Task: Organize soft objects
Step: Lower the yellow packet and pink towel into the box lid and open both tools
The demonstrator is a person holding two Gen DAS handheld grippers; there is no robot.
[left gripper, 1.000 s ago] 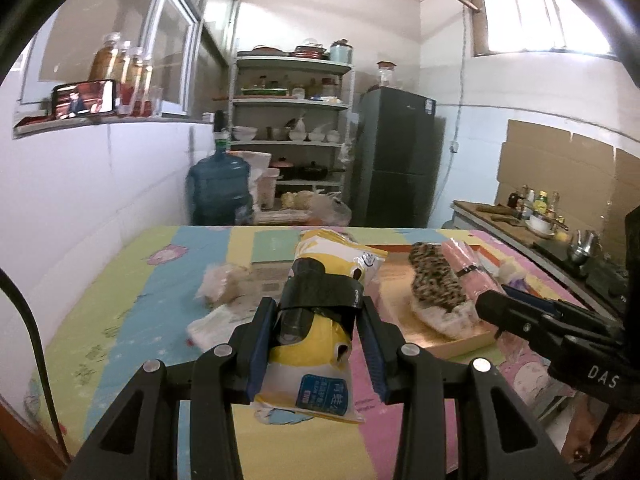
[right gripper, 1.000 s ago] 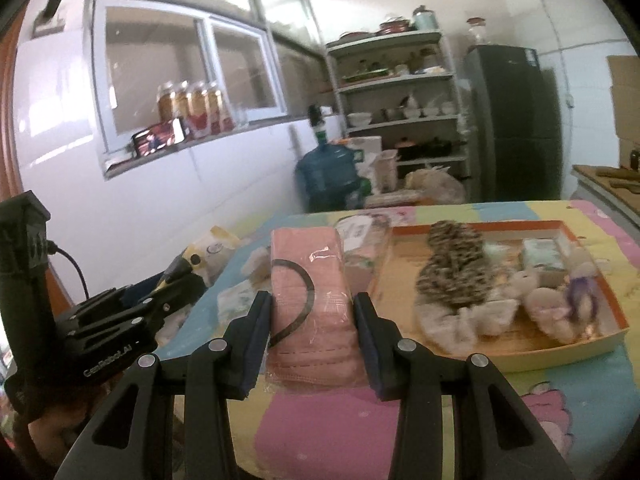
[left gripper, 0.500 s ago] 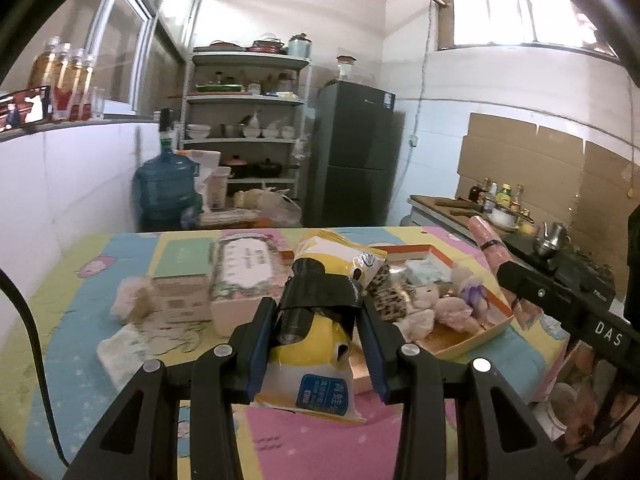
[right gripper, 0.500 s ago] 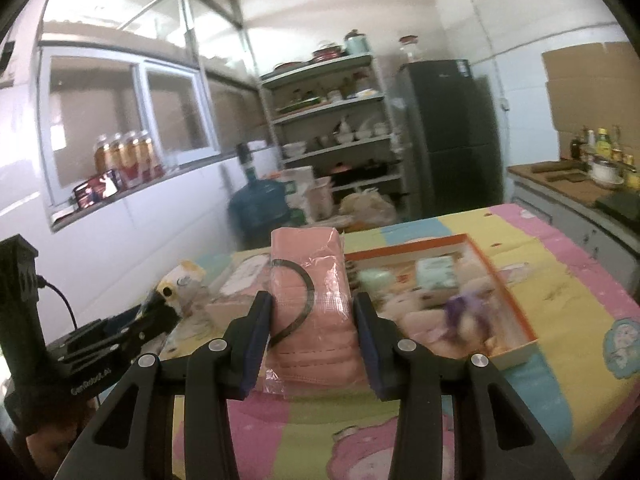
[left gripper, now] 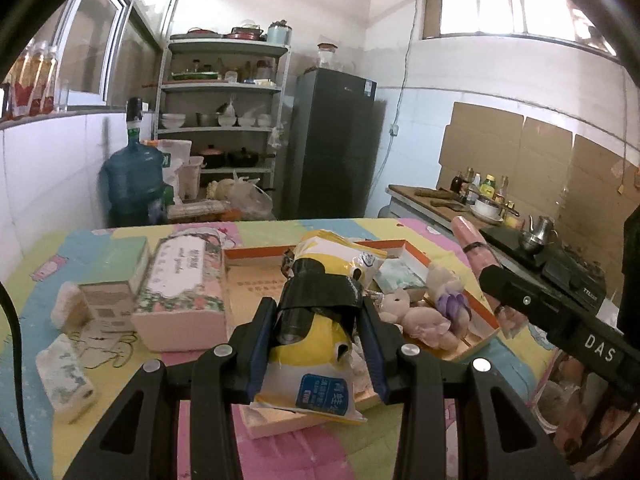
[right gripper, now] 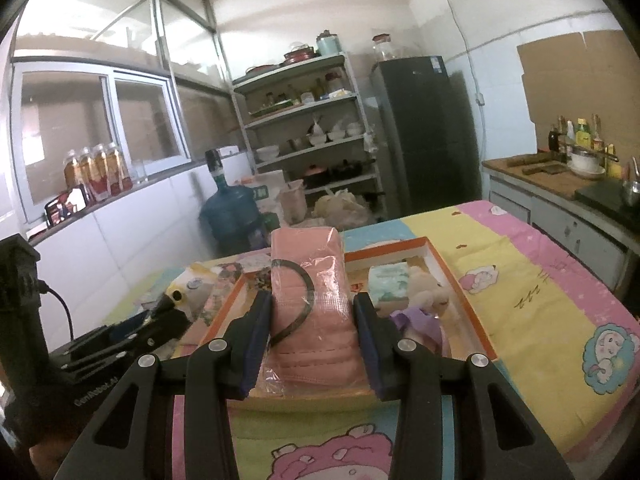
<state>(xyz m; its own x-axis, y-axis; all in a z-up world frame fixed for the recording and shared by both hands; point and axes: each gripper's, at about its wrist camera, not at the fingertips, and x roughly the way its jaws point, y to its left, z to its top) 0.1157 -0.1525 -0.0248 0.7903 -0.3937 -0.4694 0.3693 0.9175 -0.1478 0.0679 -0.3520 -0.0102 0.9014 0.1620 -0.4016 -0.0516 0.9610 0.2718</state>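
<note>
My left gripper (left gripper: 318, 340) is shut on a yellow and white soft packet (left gripper: 320, 344) wrapped with a black band, held above the near edge of the orange-rimmed tray (left gripper: 256, 250). My right gripper (right gripper: 312, 336) is shut on a pink pack of face masks (right gripper: 310, 300) with a black loop, held over the same tray (right gripper: 460, 280). The tray holds plush toys (left gripper: 416, 312), a tissue pack (right gripper: 388, 280) and a purple toy (right gripper: 416, 320). The right gripper with its pink pack also shows in the left wrist view (left gripper: 476, 252).
On the colourful tablecloth left of the tray lie a floral tissue box (left gripper: 180, 284), a small cardboard box (left gripper: 106, 300) and white tissue packs (left gripper: 64, 376). A kitchen counter (right gripper: 560, 184) runs along the right. Shelves, a fridge and a water bottle stand behind.
Both grippers have swung right and forward with their loads, so the tray now sits directly under them. Their grips are unchanged.
</note>
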